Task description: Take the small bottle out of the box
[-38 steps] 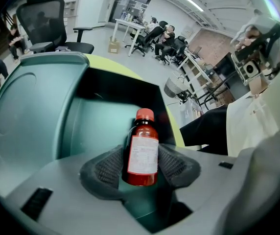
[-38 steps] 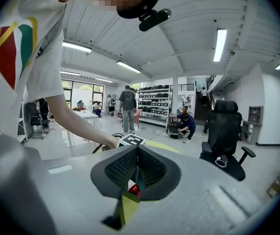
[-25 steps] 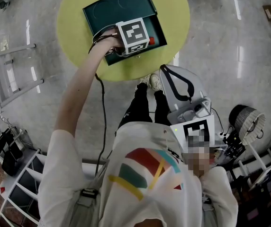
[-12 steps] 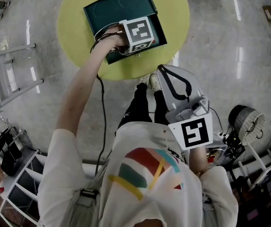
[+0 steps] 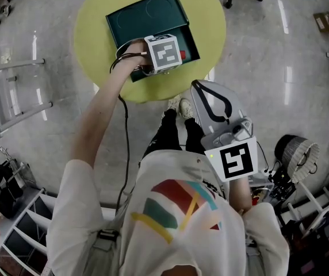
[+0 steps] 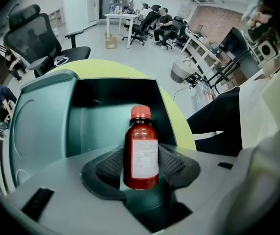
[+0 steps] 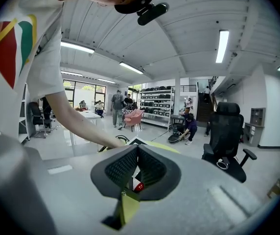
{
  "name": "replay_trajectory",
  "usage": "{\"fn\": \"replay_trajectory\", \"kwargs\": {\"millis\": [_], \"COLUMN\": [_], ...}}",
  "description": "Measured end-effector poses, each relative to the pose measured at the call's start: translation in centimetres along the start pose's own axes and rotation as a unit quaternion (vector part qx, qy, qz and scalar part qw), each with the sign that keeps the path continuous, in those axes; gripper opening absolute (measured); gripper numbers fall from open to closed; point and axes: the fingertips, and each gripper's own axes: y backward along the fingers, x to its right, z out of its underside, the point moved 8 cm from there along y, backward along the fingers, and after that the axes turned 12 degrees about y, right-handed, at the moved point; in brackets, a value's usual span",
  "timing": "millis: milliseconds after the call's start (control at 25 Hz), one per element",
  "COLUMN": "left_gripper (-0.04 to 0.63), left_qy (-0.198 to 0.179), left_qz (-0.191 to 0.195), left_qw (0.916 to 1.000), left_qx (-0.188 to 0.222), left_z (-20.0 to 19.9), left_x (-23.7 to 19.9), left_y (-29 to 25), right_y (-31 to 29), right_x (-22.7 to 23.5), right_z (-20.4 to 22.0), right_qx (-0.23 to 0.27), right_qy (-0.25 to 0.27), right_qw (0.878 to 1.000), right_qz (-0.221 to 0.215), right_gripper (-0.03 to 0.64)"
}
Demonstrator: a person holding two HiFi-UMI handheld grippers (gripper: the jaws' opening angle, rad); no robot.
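A small red-brown bottle (image 6: 141, 153) with a red cap and a white label stands upright between the pads of my left gripper (image 6: 141, 169), which is shut on it. Behind it lies the open dark green box (image 6: 81, 121). In the head view the left gripper (image 5: 177, 53) is over the box (image 5: 144, 13) on the round yellow table (image 5: 205, 16), with the bottle's red cap (image 5: 183, 54) showing beside the marker cube. My right gripper (image 5: 198, 86) hangs off the table near the person's legs, shut and holding nothing; in its own view the right gripper (image 7: 137, 151) shows its pads meeting.
The box's lid lies open towards the far side of the table. A black cable (image 5: 124, 131) runs down from the left gripper. A grey rack (image 5: 15, 96) stands on the floor at left. Office chairs (image 6: 37, 38) and people are farther off.
The left gripper has stayed shut on the bottle over the box, shifting only slightly. The right gripper has moved a little up and left near the person's body.
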Motion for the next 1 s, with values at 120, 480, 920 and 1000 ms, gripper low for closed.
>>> {"fn": "replay_trajectory", "kwargs": {"millis": [120, 480, 920, 1000], "left_gripper": [0.218, 0.218, 0.218, 0.218], "left_qy": [0.002, 0.075, 0.207, 0.216], "left_qz": [-0.020, -0.133, -0.290, -0.311], "left_qw": [0.9988, 0.9624, 0.8069, 0.7669], "left_qx": [0.044, 0.224, 0.471, 0.518], "left_z": [-0.3, -0.5, 3.0, 4.1], "left_x": [-0.2, 0.4, 4.8, 6.4], "left_y": [1.5, 10.0, 24.2, 26.8], "right_y": [0.2, 0.7, 2.3, 2.4], "right_x": [0.1, 0.8, 3.9, 4.0], "right_z": [-0.4, -2.9, -8.0, -8.8], "right_qx": [0.008, 0.039, 0.104, 0.120], "right_qy": [0.009, 0.035, 0.057, 0.068], "right_qw": [1.000, 0.998, 0.986, 0.983], "right_qz": [0.002, 0.031, 0.115, 0.121], "right_gripper": [0.005, 0.005, 0.005, 0.005]}}
